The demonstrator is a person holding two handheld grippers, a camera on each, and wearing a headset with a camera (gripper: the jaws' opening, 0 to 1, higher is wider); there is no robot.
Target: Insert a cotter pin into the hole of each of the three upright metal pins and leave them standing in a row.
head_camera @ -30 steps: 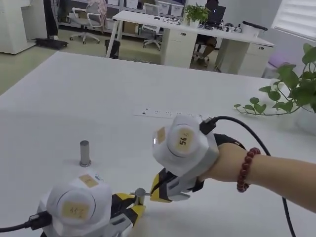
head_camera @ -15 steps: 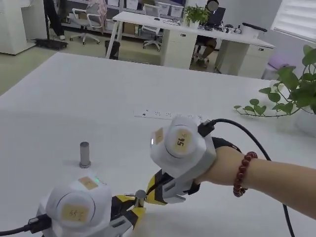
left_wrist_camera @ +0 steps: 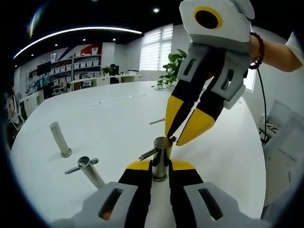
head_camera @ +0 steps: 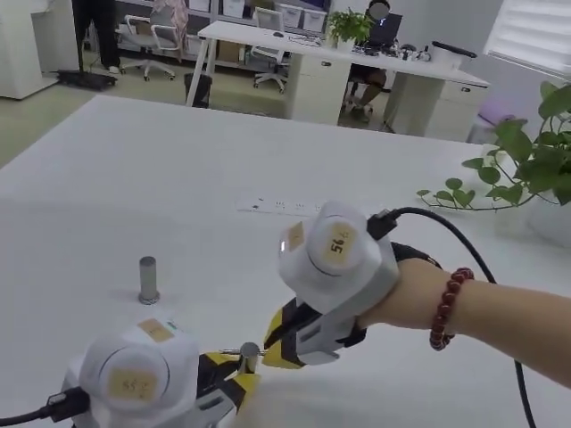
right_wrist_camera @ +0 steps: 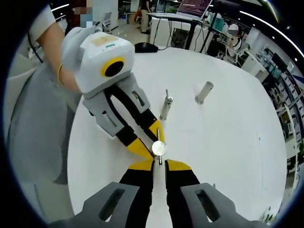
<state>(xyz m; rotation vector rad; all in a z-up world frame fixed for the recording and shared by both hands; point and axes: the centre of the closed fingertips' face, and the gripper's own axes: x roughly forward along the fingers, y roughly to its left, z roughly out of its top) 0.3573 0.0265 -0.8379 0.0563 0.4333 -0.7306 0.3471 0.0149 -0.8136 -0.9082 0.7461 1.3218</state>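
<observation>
As the right gripper [left_wrist_camera: 173, 137] has crept a little toward 9 o'clock in the head view over the last second, its jaws nearly together on one end of a cotter pin [left_wrist_camera: 148, 154], the other end now pokes out the far side of the upright metal pin [left_wrist_camera: 162, 151]. The left gripper [left_wrist_camera: 160, 167] keeps that metal pin clamped low on its shank, standing on the table [head_camera: 268, 152]. I judge this insertion nearly home, the second of three. At 9 o'clock in the left gripper view stands a finished pin [left_wrist_camera: 89, 170] with its cotter through. Beyond it, toward 10 o'clock, a bare pin [left_wrist_camera: 60, 138] waits, and a spare cotter pin [left_wrist_camera: 157, 121] lies at 12 o'clock.
</observation>
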